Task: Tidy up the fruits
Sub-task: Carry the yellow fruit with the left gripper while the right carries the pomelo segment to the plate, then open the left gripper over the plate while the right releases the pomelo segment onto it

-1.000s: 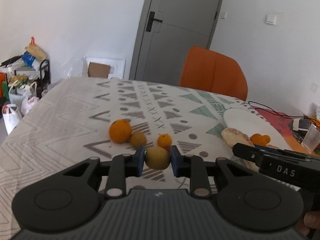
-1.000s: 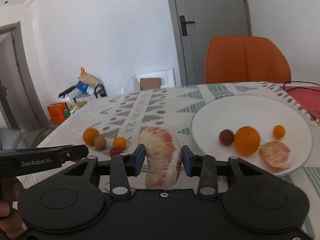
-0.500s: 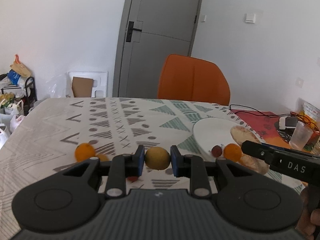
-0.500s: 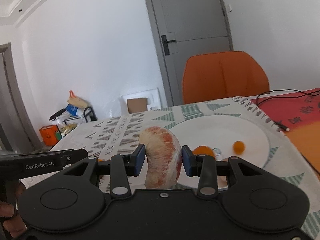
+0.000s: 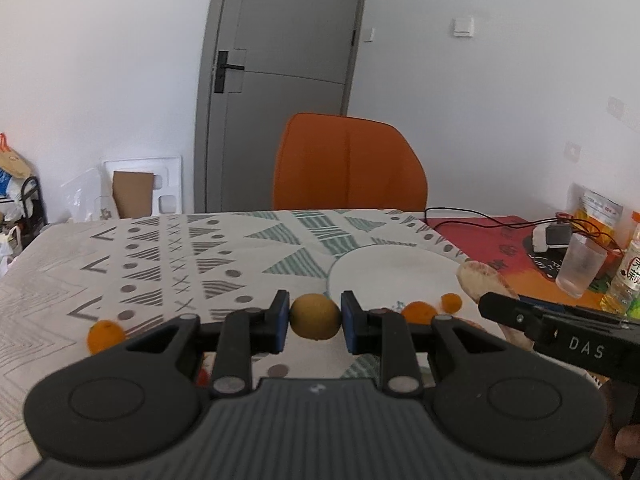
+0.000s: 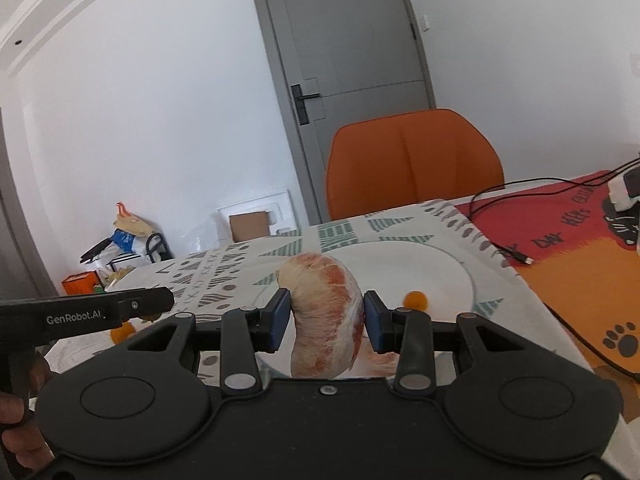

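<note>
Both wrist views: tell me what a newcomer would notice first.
The right tongs clamp a big peeled pomelo wedge in front of the white plate. The left tongs pinch a small yellow-brown fruit above the patterned tablecloth. Behind the table stands a bright orange chair.

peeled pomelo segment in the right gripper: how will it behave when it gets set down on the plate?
Probably soft: the peeled pomelo segment bulges above and below the right gripper pads, so squeezing harder may bruise it. Its curved, lopsided shape suggests it flops onto a side rather than rolls on the white plate. The ragged membrane looks grippy, not slippery.
</note>
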A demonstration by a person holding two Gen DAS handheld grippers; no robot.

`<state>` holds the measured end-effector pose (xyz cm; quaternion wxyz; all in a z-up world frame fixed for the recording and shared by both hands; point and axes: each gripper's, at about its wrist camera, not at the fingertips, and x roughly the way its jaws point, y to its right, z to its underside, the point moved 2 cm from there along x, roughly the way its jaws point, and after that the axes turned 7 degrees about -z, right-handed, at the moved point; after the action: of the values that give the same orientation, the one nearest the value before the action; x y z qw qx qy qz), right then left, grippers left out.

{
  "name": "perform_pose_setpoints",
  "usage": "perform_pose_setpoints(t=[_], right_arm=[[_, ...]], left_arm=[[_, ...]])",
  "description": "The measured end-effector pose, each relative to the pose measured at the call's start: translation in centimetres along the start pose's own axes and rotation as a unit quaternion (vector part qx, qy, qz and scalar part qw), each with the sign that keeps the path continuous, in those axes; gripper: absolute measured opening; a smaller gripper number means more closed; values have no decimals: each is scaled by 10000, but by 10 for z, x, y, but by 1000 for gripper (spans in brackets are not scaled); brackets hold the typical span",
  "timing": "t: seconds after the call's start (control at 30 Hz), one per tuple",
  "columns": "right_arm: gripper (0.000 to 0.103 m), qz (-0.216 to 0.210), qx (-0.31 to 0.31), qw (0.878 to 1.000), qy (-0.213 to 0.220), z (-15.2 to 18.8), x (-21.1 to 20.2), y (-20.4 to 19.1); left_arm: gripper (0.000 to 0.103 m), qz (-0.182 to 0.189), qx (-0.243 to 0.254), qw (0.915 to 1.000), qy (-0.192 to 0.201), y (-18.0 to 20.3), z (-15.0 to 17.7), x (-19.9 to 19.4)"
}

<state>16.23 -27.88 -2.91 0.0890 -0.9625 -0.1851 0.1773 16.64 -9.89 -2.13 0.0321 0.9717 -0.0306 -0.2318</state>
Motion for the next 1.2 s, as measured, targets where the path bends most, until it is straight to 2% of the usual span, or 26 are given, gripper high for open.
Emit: perform_pose_setpoints(t=[0.63,1.0,1.17,1.2], right_arm=[[38,339,319,9989,-81,5,4,49],[38,351,257,9988,-240,0,27,54],[38,274,143,9992,-263,-7,38,48],[38,265,113,9992,-262,-9,40,46]], left_arm=[[26,264,224,9992,-174,38,-6,46],[26,382,275,9981,-387,46,-6,76],[39,134,299,9991,-279,37,-12,76],[45,99,260,9992,-292,33,-12,76]])
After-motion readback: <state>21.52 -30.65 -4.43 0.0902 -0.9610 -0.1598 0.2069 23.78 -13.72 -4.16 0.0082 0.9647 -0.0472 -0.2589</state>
